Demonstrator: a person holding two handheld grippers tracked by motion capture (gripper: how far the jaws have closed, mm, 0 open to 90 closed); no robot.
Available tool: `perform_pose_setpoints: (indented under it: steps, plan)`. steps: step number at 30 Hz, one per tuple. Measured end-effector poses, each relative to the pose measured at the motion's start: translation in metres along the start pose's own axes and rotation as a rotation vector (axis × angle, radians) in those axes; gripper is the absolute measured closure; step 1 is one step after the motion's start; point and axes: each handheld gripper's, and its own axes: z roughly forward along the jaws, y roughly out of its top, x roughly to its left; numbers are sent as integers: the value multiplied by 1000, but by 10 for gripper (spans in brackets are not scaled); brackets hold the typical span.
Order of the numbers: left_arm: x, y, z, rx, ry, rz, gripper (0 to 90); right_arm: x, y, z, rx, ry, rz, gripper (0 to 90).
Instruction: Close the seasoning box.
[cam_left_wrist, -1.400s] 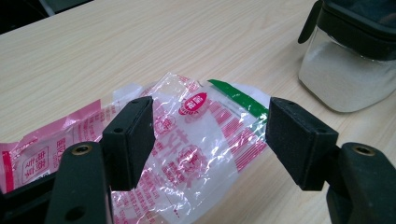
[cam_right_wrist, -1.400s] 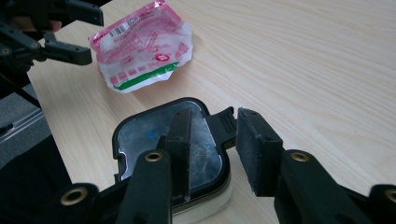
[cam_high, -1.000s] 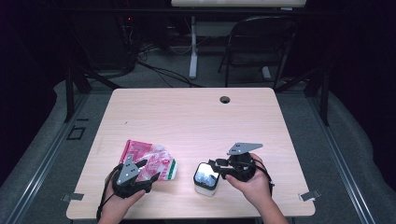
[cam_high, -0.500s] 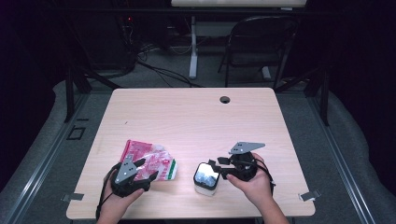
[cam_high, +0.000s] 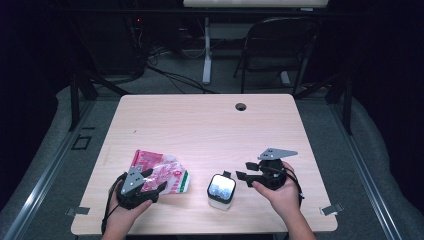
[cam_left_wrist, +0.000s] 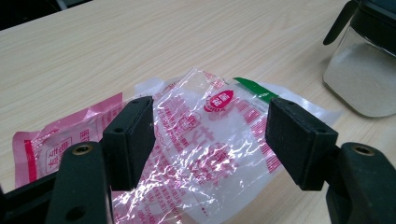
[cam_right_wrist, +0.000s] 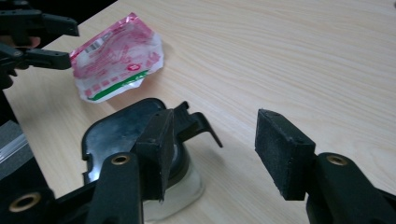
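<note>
The high view shows the left gripper (cam_high: 150, 184) open over a pink plastic bag (cam_high: 159, 172). The right gripper (cam_high: 242, 176) has just been opening wide beside a small jar (cam_high: 221, 191), holding nothing. Farther back, the table (cam_high: 210, 125) is bare wood.

Both tongs sit low near the table's front edge, left tongs (cam_high: 156, 180) gaping, right tongs (cam_high: 234, 175) just opened wide.

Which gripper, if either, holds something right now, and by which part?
Neither. The left gripper is open over the packet. The right gripper has just been opening; it stands open beside the jar, nothing between its pads.
</note>
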Motion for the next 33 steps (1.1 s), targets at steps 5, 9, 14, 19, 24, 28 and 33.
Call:
perform_pose_setpoints:
  steps: [5, 9, 14, 19, 24, 28, 33]
  plan:
    - [5, -2, 0, -7, 6, -22, 335, -11, -5, -2, -17, -45, 46, 467]
    - [9, -5, 0, -1, 13, -37, 337, -18, -10, 0, -9, -74, 75, 471]
    - [14, -9, 0, 1, 22, -65, 337, -26, -17, 4, -6, -92, 101, 472]
    - [17, -11, 0, -1, 23, -82, 337, -34, -24, 9, 15, -106, 126, 470]
    - [19, -12, 1, 10, 31, -80, 337, -37, -29, 15, 31, -119, 137, 468]
    - [21, -14, 2, 17, 36, -90, 339, -39, -32, 19, 38, -122, 134, 468]
    - [22, -15, 3, 22, 44, -99, 340, -41, -34, 21, 53, -132, 144, 466]
